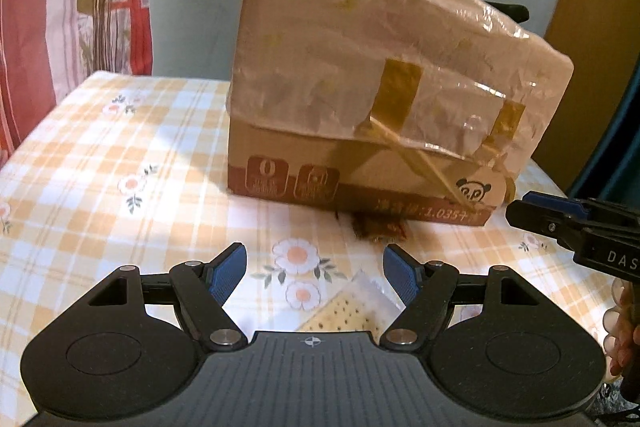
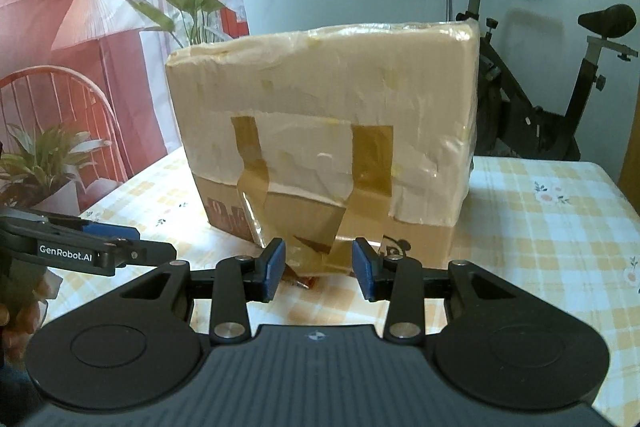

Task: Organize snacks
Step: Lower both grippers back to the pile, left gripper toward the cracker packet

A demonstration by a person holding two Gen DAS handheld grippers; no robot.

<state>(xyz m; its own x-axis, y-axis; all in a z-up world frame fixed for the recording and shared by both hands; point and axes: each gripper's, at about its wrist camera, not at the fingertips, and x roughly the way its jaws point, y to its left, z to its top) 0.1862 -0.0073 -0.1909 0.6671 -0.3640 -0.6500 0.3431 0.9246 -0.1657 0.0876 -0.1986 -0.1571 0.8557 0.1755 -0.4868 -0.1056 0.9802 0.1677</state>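
Note:
A cardboard box point(image 1: 372, 99) wrapped in plastic and brown tape stands on the checkered table; it also fills the right wrist view point(image 2: 324, 131). A small brown wrapped snack point(image 1: 380, 229) lies at the box's front base, and shows in the right wrist view point(image 2: 302, 282) between the fingers. A clear-wrapped cracker pack point(image 1: 348, 309) lies just under my left gripper point(image 1: 314, 271), which is open and empty. My right gripper point(image 2: 320, 269) is open, close to the box's base; it shows at the right edge of the left wrist view point(image 1: 568, 223).
The table point(image 1: 100, 167) has a yellow checkered floral cloth. An exercise bike point(image 2: 532, 87) stands behind the table on the right. A potted plant point(image 2: 44, 163) and a curtain are at the left. The left gripper shows at the lower left point(image 2: 88, 247).

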